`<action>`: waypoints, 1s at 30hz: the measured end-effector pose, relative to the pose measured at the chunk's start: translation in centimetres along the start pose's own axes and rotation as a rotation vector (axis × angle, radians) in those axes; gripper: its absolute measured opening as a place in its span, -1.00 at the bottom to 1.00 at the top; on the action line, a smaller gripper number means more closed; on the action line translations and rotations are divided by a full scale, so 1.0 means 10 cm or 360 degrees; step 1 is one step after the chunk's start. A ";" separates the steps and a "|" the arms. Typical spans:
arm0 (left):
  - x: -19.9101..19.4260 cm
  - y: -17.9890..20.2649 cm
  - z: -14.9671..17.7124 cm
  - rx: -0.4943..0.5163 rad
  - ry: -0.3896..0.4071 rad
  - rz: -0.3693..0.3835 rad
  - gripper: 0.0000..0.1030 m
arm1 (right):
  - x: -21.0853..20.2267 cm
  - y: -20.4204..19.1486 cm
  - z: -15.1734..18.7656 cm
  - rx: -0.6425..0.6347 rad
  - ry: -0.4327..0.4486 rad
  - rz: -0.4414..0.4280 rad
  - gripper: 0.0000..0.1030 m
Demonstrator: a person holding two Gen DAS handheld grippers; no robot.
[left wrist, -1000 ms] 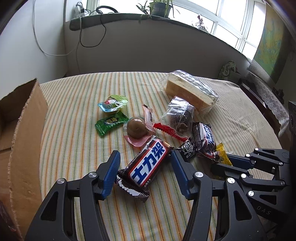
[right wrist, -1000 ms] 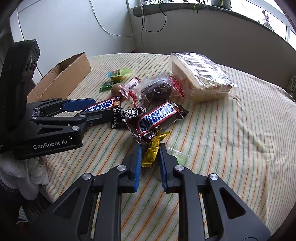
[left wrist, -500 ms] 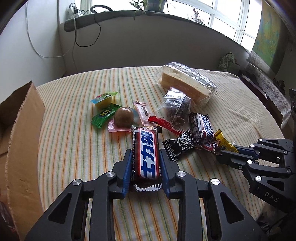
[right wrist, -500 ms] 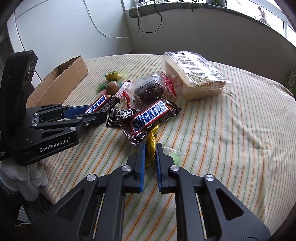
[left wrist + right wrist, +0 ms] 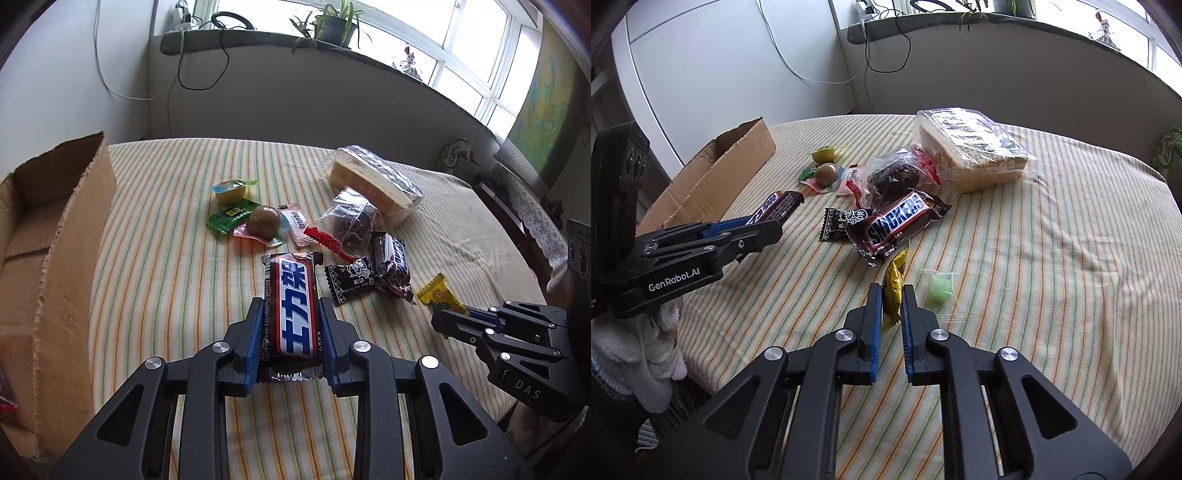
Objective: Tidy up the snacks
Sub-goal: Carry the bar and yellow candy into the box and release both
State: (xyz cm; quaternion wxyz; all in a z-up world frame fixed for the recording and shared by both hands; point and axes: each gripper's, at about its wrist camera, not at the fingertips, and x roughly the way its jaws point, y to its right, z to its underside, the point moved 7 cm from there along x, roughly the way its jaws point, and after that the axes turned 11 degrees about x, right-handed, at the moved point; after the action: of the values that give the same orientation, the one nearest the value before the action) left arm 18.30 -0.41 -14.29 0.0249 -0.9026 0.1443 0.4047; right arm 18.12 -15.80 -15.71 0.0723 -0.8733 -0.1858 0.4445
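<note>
Tongs on the left (image 5: 291, 314) are clamping a chocolate bar (image 5: 293, 306) printed 士力架; right tongs (image 5: 889, 295), beside the "SNICKERS" bar (image 5: 897, 223), are pinching a yellow candy (image 5: 894, 280); "GenRobot.AI" is showing on the left body.

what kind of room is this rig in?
Likely a home room, not a lab: striped tablecloth, potted plant and cables on a windowsill, snacks beside a cardboard box.

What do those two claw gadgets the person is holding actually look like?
Both are black plastic tongs built from jointed bars with silver rivets and blue ribbed pads. The left gripper reads "GenRobot.AI" in white; the right gripper reads "DAS". A white knitted sleeve shows beneath the left one.
</note>
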 end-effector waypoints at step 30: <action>-1.29 -1.18 0.34 -0.0274 0.0292 -0.0390 -0.48 | -0.06 -1.74 -0.30 -0.0370 0.0100 -0.0242 -0.80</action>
State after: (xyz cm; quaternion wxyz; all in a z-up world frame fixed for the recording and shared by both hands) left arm 11.03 14.58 -7.88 -0.0166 -0.9454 -0.0005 0.3254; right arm 15.64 0.10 -8.41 0.0098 -0.8727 -0.2992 0.3857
